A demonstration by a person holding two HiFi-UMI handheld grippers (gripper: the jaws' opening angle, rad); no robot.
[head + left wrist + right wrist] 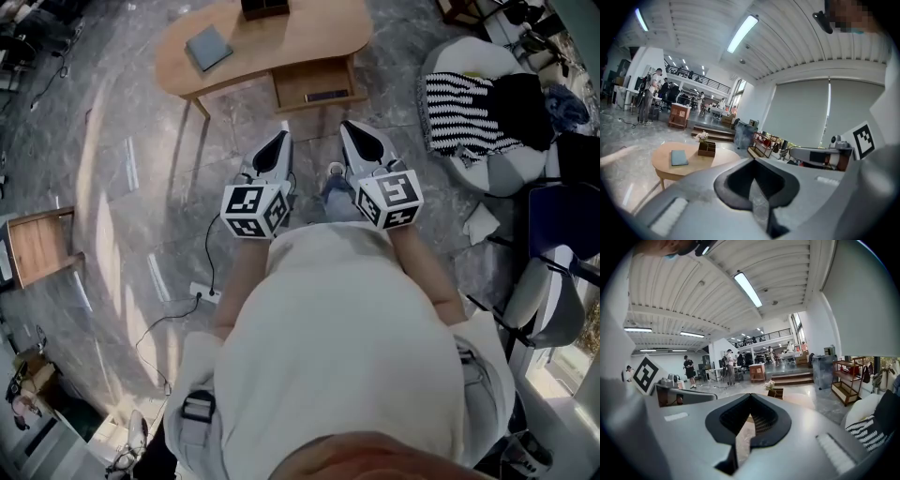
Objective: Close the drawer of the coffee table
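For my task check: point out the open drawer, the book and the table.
drawer (pixel 302 82), head view, its bare wooden bottom.
book (pixel 208 47), head view, middle of its cover.
table (pixel 300 37), head view, bare part of the top.

Right gripper — jaws pressed together, coffee table beyond, flower box on it.

A big open studio hall set up with living-room furniture: polished grey stone floor, ribbed ceiling with strip lights, a railed mezzanine, people standing by desks far back, a low wooden table, a beanbag.
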